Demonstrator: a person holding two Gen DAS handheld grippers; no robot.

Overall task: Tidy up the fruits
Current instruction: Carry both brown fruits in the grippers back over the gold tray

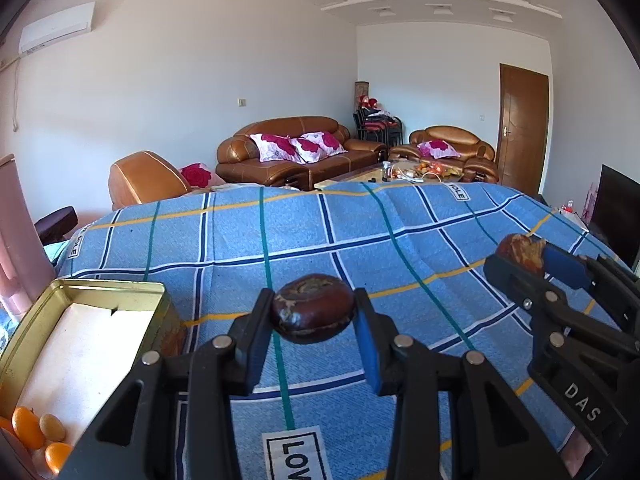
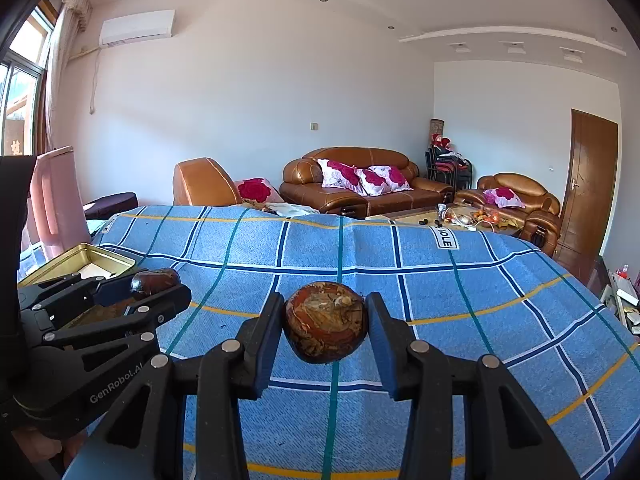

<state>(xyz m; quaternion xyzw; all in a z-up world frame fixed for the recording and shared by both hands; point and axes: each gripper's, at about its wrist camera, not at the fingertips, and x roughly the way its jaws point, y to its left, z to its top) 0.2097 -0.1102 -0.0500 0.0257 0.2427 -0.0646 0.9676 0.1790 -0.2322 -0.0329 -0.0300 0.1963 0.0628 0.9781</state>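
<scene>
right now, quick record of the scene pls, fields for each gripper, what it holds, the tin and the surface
left gripper: shut on dark brown fruit, held above the cloth
right gripper: shut on mottled brown fruit, held above the cloth
tin: gold, open, at the left gripper's left; white liner inside
tin contents: small orange fruits in the near corner
surface: blue checked cloth
background: brown leather sofa

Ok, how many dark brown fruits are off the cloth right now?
2. One dark fruit sits clamped in the left tool; one mottled fruit sits clamped in the right tool.
</scene>
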